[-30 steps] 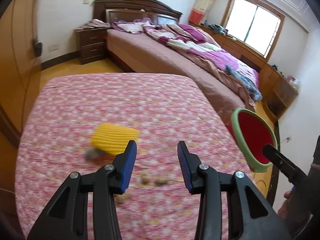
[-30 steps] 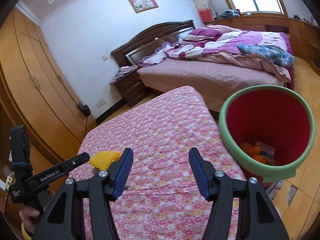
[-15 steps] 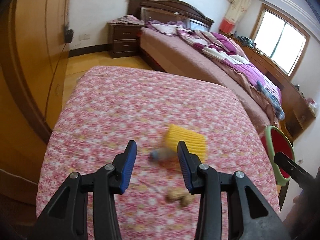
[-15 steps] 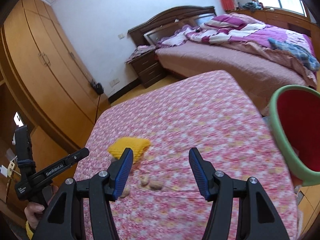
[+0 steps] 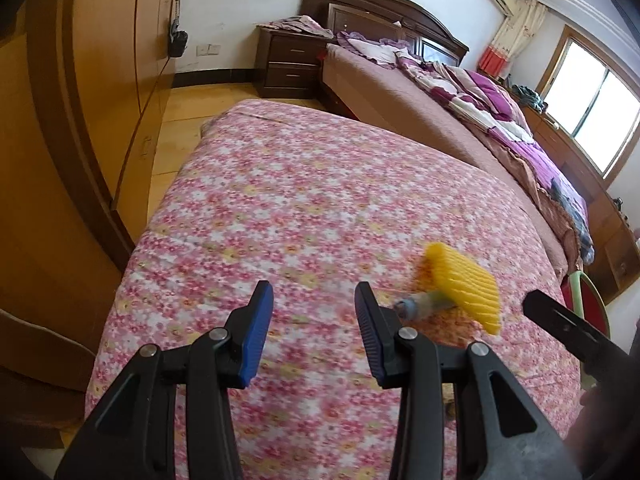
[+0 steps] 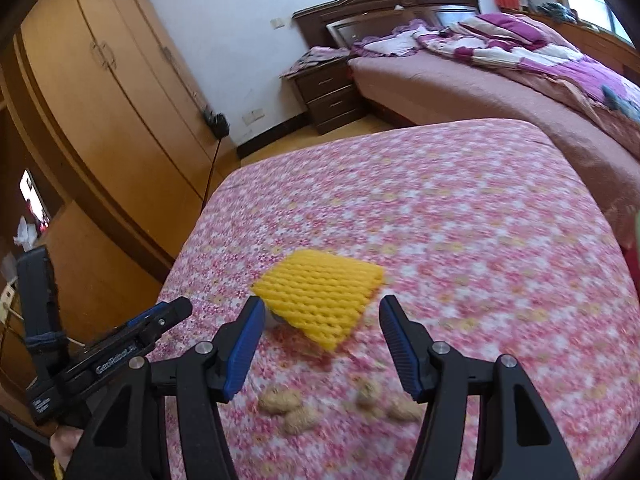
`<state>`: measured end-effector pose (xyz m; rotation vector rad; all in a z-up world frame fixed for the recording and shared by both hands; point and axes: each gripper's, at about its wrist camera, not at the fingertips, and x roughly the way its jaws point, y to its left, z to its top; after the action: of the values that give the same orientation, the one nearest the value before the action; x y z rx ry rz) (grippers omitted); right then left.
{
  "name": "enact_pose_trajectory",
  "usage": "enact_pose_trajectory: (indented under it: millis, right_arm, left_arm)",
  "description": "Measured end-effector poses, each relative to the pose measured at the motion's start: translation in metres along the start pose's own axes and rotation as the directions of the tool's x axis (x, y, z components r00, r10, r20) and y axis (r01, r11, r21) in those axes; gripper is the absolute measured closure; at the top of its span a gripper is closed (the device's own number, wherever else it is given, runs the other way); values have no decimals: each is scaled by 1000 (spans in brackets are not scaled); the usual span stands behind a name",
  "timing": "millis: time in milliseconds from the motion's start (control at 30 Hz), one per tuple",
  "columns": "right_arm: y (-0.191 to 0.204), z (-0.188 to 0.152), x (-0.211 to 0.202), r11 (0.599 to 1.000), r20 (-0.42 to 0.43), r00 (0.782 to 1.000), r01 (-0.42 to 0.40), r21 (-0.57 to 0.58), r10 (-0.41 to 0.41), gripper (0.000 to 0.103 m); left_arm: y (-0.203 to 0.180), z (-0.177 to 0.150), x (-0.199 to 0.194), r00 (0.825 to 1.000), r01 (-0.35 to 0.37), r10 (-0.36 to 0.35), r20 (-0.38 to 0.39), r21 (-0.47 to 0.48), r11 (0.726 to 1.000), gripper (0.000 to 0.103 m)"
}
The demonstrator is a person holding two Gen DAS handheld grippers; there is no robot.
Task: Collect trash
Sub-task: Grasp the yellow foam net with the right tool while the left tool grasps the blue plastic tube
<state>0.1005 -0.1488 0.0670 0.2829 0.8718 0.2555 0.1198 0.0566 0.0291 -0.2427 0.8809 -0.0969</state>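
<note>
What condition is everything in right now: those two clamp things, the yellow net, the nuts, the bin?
Left hand-held gripper: open, empty, above the bedspread.
Right hand-held gripper: open, empty, aimed at the foam net.
Foam net: lying flat, untouched.
Small bottle: on its side, partly under the net.
Peanuts: scattered loose, not collected.
Bin: only its rim shows; contents hidden.

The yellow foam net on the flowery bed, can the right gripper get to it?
Probably yes. The yellow foam net lies in the open on the flowery cover, just ahead of the right gripper, whose fingers stand apart and empty. Nothing sits between them and the net.
</note>
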Motion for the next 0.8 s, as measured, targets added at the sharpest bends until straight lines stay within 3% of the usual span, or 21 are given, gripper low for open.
enact_pose_trajectory:
  millis: [367, 533, 600, 800]
  right_arm:
    - [4, 2, 53, 998, -80, 996, 44, -48, -48, 41]
    - [11, -2, 52, 996, -65, 998, 9, -86, -14, 70]
    - [16, -3, 50, 994, -55, 998, 11, -106, -17, 77]
    - [16, -3, 21, 995, 21, 1000, -18, -100, 21, 82]
  left_arm:
    - [5, -1, 6, 999, 33, -33, -14, 5, 999, 60]
    - [1, -1, 10, 998, 53, -53, -24, 1, 999, 59]
    - [-2, -1, 11, 998, 59, -59, -29, 3, 998, 59]
    - [-16, -3, 14, 996, 81, -79, -50, 42, 996, 59]
